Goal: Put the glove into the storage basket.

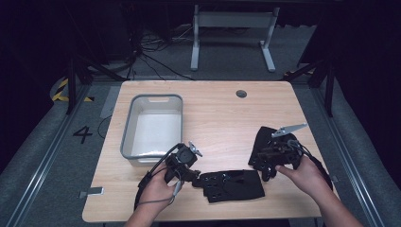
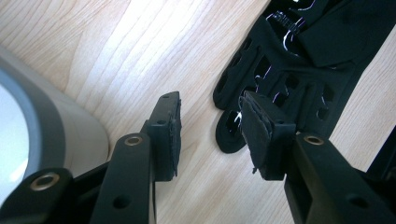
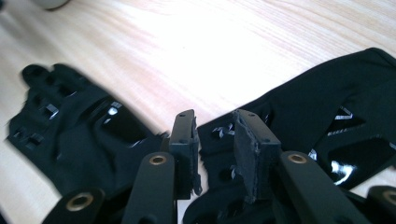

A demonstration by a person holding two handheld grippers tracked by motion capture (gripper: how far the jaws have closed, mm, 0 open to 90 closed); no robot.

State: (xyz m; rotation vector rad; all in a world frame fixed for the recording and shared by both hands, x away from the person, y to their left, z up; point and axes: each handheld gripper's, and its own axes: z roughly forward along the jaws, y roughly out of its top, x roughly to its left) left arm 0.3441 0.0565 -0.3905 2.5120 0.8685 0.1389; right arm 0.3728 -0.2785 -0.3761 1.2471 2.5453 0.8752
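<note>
Two black gloves lie on the wooden table [image 1: 217, 118]. The front glove [image 1: 231, 184] [image 2: 289, 79] [image 3: 70, 126] lies flat with its fingers pointing left. My left gripper [image 1: 197, 176] [image 2: 210, 135] is open at those fingers, and one fingertip lies just inside its right jaw. The second glove [image 1: 262, 137] [image 3: 327, 121] lies at the right, partly under my right gripper [image 1: 259, 161] [image 3: 215, 147]. That gripper's jaws stand a narrow gap apart, low over the glove's edge, with a bit of the fabric showing between them.
A grey plastic bin [image 1: 156, 98] [image 2: 56, 135] stands at the table's left, close behind the left gripper. A round cable hole [image 1: 241, 93] sits near the far edge. A white desk frame [image 1: 231, 28] stands on the floor beyond the table.
</note>
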